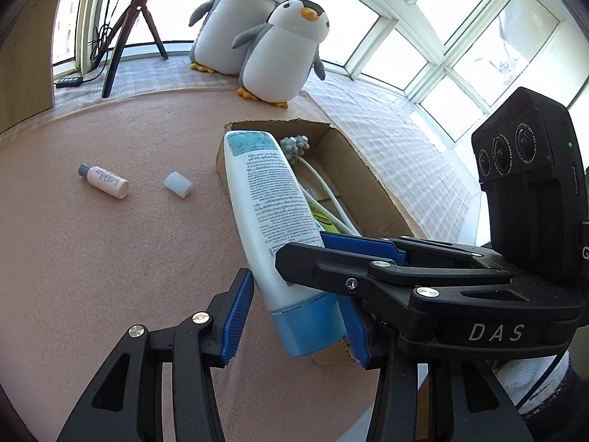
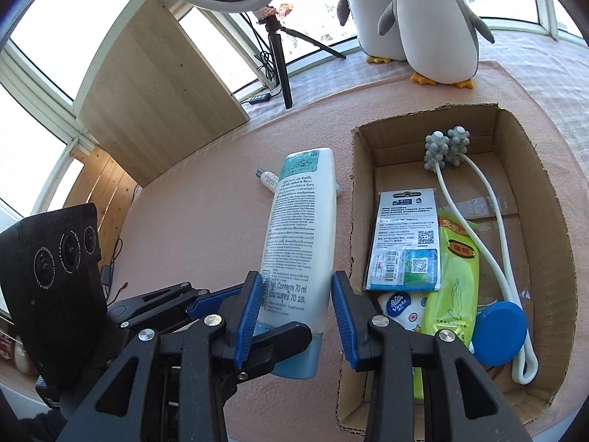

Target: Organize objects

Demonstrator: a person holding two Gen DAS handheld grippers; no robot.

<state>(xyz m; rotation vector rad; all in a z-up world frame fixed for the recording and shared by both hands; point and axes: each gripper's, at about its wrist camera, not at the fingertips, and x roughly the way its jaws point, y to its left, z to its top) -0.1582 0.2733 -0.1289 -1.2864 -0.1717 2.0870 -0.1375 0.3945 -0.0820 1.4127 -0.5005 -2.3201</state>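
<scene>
A white tube with a blue cap hangs cap-down over the pink mat beside an open cardboard box. My left gripper is shut on the tube's cap end, both blue pads touching it. My right gripper is shut on the same tube just above the cap, and crosses in from the right in the left wrist view. Inside the box lie a grey-balled massager, a printed card packet, a green packet, a tissue pack and a blue disc.
A small white bottle with a grey cap and a short white cylinder lie on the mat to the left. Two plush penguins stand behind the box. A tripod and a wooden board are at the back left.
</scene>
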